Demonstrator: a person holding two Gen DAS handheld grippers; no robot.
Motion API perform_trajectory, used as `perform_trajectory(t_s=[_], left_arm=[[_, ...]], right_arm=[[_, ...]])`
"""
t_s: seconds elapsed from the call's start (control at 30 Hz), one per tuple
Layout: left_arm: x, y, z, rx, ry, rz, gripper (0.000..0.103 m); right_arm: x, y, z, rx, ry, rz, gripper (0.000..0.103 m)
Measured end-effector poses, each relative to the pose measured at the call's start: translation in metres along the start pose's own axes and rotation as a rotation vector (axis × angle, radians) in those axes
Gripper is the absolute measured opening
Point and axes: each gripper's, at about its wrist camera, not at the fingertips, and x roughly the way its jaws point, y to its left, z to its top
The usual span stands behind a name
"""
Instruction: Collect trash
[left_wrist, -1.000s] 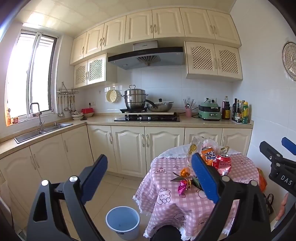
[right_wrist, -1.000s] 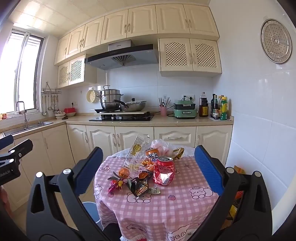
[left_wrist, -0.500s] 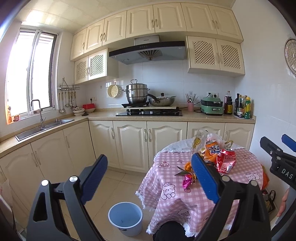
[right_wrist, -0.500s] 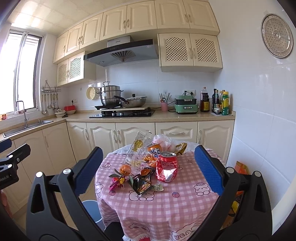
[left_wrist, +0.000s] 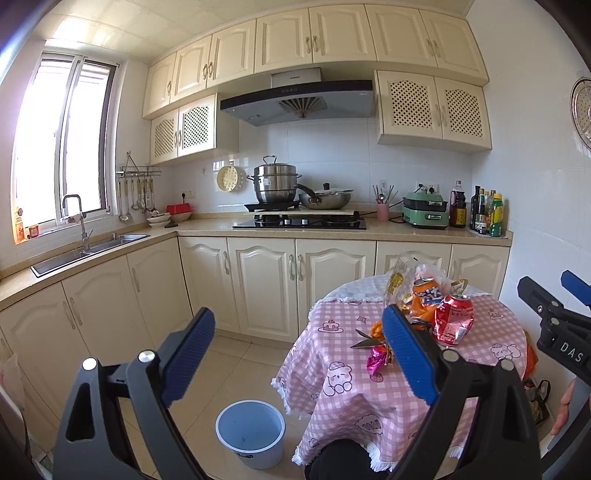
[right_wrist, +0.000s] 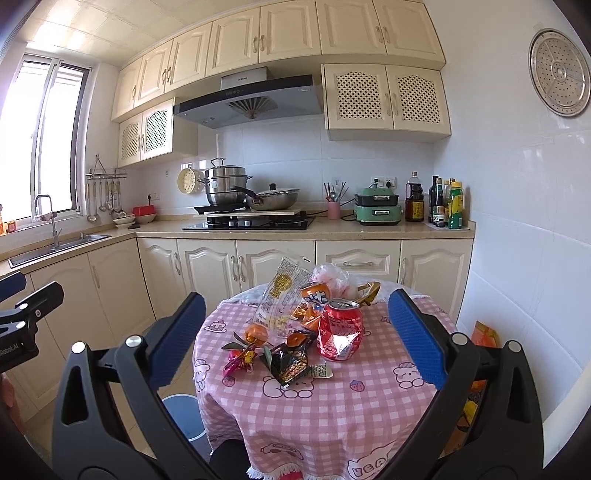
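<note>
A pile of trash lies on the round table with the pink checked cloth (right_wrist: 332, 413): a dented red can (right_wrist: 339, 329), an orange can (right_wrist: 314, 293), a clear snack bag (right_wrist: 279, 295), a dark wrapper (right_wrist: 290, 365), a pink foil wrapper (right_wrist: 236, 360). The left wrist view shows the red can (left_wrist: 453, 319) and the pink foil wrapper (left_wrist: 376, 360) too. A light blue bin (left_wrist: 251, 432) stands on the floor left of the table. My right gripper (right_wrist: 295, 343) is open, well short of the pile. My left gripper (left_wrist: 297, 356) is open over the floor.
Cream cabinets and a counter (right_wrist: 332, 229) with a hob, pots, a green appliance and bottles run behind the table. A sink (left_wrist: 85, 251) is at the left under the window. Orange bags (right_wrist: 484, 332) sit on the floor right of the table, beside the tiled wall.
Both cameras have tilted up slightly, so the table and trash sit lower in view. The jaws of both grippers stay equally wide.
</note>
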Motion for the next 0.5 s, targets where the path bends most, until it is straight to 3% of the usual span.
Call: perform_trajectory(t_s=[0.5], left_arm=[[0.0061, -0.0048, -0.0028, 0.001, 0.018, -0.009, 0.09]], right_arm=[[-0.0028, -0.0027, 0.0008, 0.012, 0.009, -0.009, 0.097]])
